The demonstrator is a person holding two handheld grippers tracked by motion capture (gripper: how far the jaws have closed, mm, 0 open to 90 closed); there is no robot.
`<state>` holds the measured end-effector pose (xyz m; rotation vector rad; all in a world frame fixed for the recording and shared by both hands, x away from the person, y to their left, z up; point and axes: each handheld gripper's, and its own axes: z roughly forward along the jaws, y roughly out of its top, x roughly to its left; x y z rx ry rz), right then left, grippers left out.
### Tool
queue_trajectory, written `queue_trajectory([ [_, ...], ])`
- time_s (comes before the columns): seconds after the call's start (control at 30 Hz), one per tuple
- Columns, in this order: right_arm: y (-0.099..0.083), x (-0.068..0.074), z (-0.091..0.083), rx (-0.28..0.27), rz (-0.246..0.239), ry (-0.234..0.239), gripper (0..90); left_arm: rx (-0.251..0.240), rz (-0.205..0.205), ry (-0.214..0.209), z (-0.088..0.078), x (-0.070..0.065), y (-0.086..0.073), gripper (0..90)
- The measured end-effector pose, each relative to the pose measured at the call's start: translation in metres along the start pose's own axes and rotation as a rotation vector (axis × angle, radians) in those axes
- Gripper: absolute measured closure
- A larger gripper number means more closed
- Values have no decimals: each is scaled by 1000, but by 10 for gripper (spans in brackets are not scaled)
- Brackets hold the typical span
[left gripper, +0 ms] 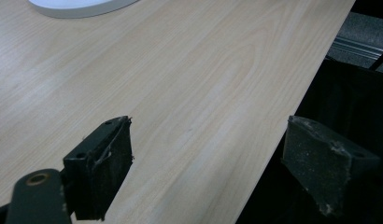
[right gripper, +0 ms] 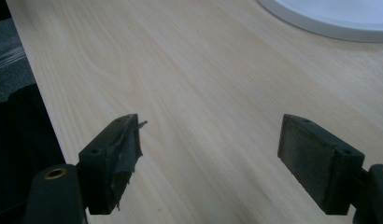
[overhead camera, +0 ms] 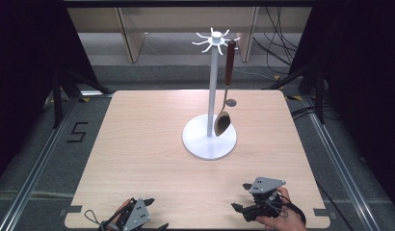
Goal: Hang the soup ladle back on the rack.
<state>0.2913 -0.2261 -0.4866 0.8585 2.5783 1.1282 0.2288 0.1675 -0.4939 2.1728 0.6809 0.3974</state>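
a: start with the biggest thing. the desk [overhead camera: 152, 144] is bare wood apart from the white stand [overhead camera: 211, 134], whose round base sits a little right of the middle, toward the far edge.

b: and the ladle [overhead camera: 224, 96] hangs from one of the hooks at the top of that stand, red handle up, bowl down just over the base, touching or nearly touching it, i can't tell which.

a: that's where i'd expect trouble. the stand is tall and thin. a sideways tug on the ladle instead of a lift off the hook could tip the whole thing, or leave the ladle swinging into the pole.

b: a grab low on the bowl could also slip, since it's rounded and smooth-looking. the handle seems the safer place, i'd judge.

a: now the hands. the right gripper [overhead camera: 251, 197] is held low by the near edge, toward the near right corner, pointing in across the desk. its jaws stand spread wide with nothing between them; in the right gripper view there's plain wood under them and the rim of the base beyond.

b: the left gripper [overhead camera: 147, 211] sits at the near edge too, toward the near left corner, jaws likewise spread and empty, one hanging past the desk's edge in the left gripper view. both are well apart from the stand.
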Motion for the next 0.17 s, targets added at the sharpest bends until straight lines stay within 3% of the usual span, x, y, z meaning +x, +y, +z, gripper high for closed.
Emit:
queue_trajectory([
  [0.17,-1,-1,0,1,4,0,219,1,7,3,0,0,0,151],
])
